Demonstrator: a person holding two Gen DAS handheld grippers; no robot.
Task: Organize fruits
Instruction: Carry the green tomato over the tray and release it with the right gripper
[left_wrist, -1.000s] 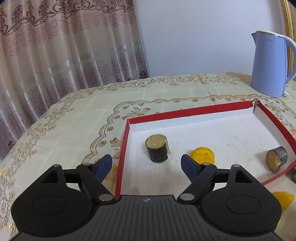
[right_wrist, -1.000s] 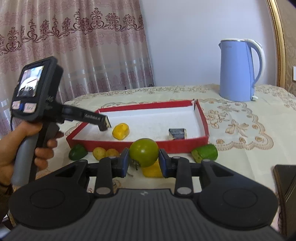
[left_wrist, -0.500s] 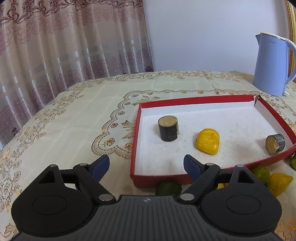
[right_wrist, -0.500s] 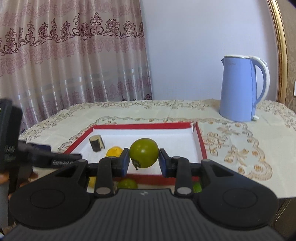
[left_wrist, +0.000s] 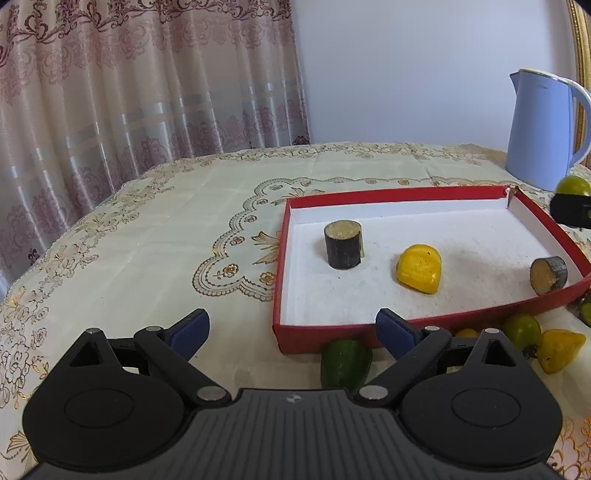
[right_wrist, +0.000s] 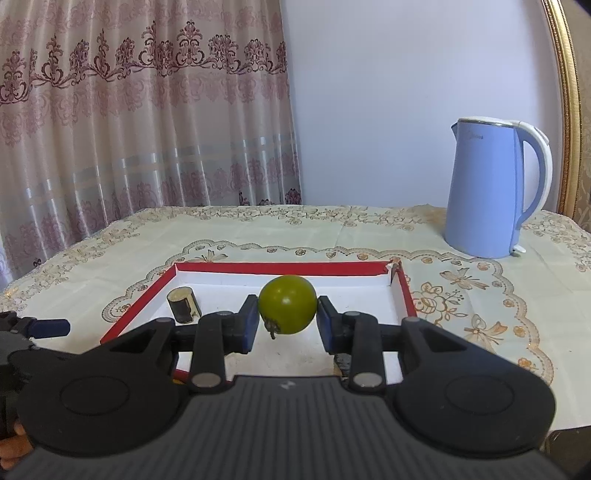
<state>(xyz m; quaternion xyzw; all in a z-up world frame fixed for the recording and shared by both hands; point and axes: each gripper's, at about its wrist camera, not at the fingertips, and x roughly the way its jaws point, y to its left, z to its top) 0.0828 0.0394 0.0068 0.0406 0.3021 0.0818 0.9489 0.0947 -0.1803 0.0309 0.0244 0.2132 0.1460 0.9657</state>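
My right gripper (right_wrist: 287, 322) is shut on a round green fruit (right_wrist: 287, 303) and holds it above the red-rimmed white tray (right_wrist: 288, 268); it shows at the right edge of the left wrist view (left_wrist: 570, 186). My left gripper (left_wrist: 291, 326) is open and empty, in front of the tray's near left corner (left_wrist: 291, 338). In the tray lie a yellow fruit (left_wrist: 419, 268) and two dark cut cylinders (left_wrist: 342, 244) (left_wrist: 548, 274). In front of the tray lie a green fruit (left_wrist: 345, 362), a small green fruit (left_wrist: 521, 329) and a yellow fruit (left_wrist: 559, 350).
A blue electric kettle (right_wrist: 487, 188) stands on the table behind the tray to the right. A patterned cream tablecloth (left_wrist: 147, 236) covers the table. Curtains hang behind on the left. The left gripper shows at the left edge of the right wrist view (right_wrist: 37, 328).
My right gripper carried the green fruit forward and up over the tray. My left gripper drew back out of the tray toward its near left corner, still open.
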